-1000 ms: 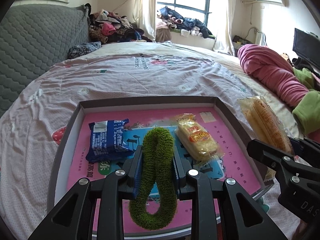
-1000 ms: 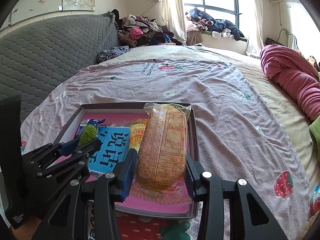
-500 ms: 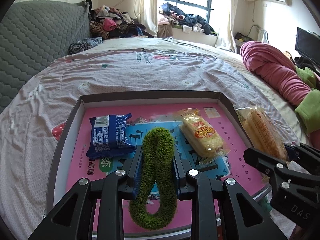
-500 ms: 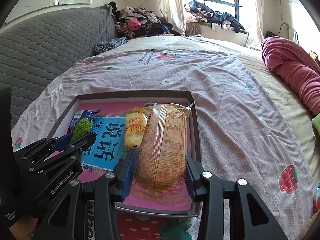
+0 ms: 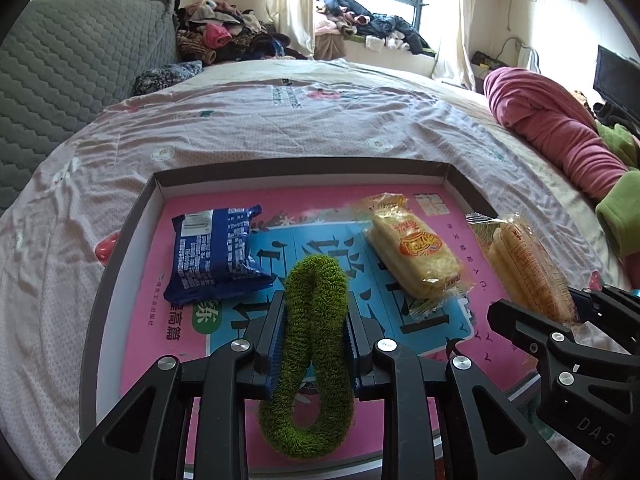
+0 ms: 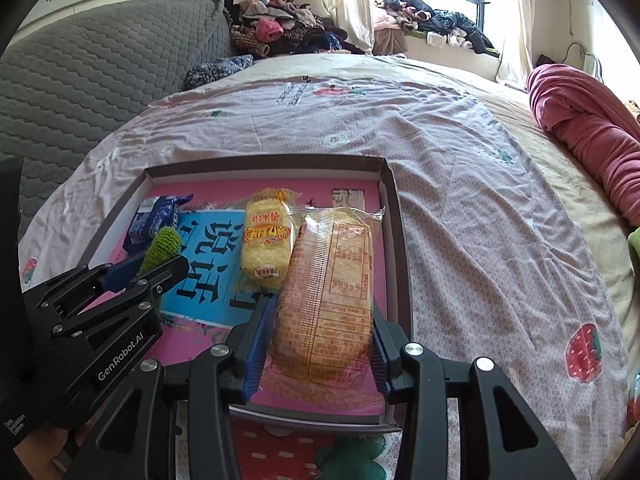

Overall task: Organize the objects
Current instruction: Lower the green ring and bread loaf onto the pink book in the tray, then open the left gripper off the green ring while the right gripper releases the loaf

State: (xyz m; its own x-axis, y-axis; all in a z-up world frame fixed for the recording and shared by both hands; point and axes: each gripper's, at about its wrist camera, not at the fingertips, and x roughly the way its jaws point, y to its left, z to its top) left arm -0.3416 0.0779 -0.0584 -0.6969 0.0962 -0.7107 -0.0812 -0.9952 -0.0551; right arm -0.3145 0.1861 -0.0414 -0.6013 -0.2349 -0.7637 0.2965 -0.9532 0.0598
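A: Left gripper (image 5: 316,320) clamped the green scrunchie (image 5: 310,360) lower center, over the tray (image 5: 120,248). Right gripper (image 6: 320,344) squeezed the long cracker pack (image 6: 326,292), lower center.

B: Risk?

A: Pack could catch the tray's right wall and slip. Count: 1 scrunchie, 1 blue packet (image 5: 214,252), 1 yellow snack (image 5: 414,252), 1 cracker pack.

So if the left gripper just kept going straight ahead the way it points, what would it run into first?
Probably the far wall of the shallow grey cardboard box. The left gripper, shut on the fuzzy green loop, points between the blue snack packet and yellow wafer pack; height is unclear.
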